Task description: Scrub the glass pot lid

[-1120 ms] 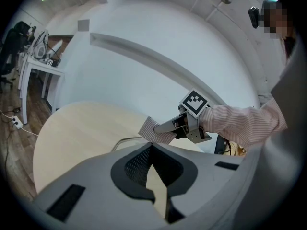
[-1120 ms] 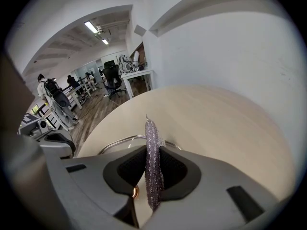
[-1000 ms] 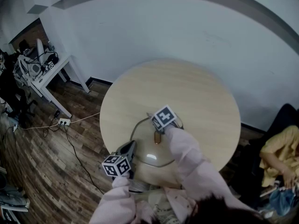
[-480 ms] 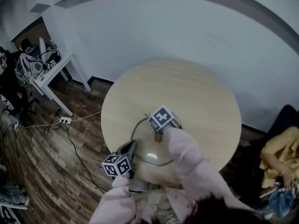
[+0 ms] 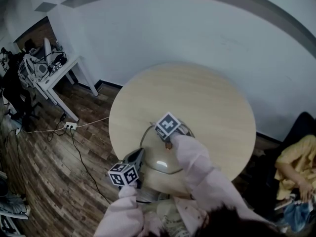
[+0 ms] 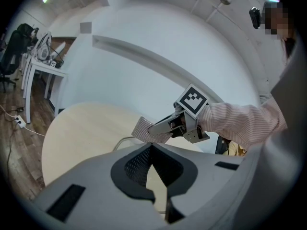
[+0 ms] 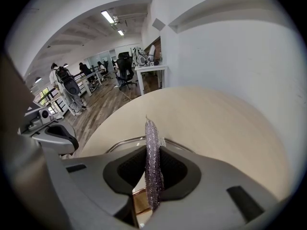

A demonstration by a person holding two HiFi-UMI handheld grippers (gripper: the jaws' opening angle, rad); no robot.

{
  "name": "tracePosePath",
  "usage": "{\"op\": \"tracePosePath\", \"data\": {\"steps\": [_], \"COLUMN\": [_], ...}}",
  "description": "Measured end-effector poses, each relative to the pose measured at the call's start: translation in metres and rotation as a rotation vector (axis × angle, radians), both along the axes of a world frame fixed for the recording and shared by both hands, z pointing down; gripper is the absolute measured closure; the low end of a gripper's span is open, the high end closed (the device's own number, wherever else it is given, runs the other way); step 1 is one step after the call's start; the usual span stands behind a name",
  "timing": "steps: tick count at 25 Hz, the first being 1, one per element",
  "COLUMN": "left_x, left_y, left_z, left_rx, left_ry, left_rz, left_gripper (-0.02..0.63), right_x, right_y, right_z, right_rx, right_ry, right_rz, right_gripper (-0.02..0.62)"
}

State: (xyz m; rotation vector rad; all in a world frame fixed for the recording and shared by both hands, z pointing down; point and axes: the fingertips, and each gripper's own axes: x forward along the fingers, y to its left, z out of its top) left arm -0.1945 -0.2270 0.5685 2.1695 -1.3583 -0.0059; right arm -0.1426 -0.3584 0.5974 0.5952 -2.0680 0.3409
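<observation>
Lid: the glass pot lid (image 5: 160, 163) is laid flat on the near part of the desk (image 5: 207, 102), between the two claws.
Right claw (image 6: 158, 127): closed on a scrub pad (image 7: 152, 171), which is held edge-on with its long axis along the jaws.
Pad to lid: the pad is carried just beyond the knob (image 7: 140, 202), and the glass lies directly beneath it.
Left claw (image 6: 151, 150): the tips are brought together at the lid's near-left rim. Whether the rim is nipped cannot be told.
Nearer arm: the right is judged better placed for the stroke.
</observation>
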Motion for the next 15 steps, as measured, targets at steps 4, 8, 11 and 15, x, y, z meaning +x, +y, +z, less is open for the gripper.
{"op": "tracePosePath", "data": {"steps": [4, 8, 11, 15], "left_x": [-0.002, -0.002, -0.002, -0.004], "left_y": [0.003, 0.006, 0.009, 0.012], "left_z": [-0.002, -0.004, -0.006, -0.005], "left_rx": [0.001, 0.001, 0.002, 0.002], "left_ry": [0.001, 0.004, 0.005, 0.007], "left_rz": [-0.004, -0.006, -0.005, -0.005], "left_gripper": [0.606, 0.606, 0.604, 0.606], "right_x": [-0.005, -0.009, -0.011, -0.017], "right_y": [0.004, 0.008, 0.01, 0.012], "right_z": [-0.002, -0.003, -0.004, -0.001], "right_rx": [0.005, 0.013, 0.02, 0.046], "right_ry": [0.007, 0.019, 0.023, 0.044], "right_rz": [-0.023, -0.047, -0.066, -0.105], "right_gripper": [0.518, 0.517, 0.518, 0.517]}}
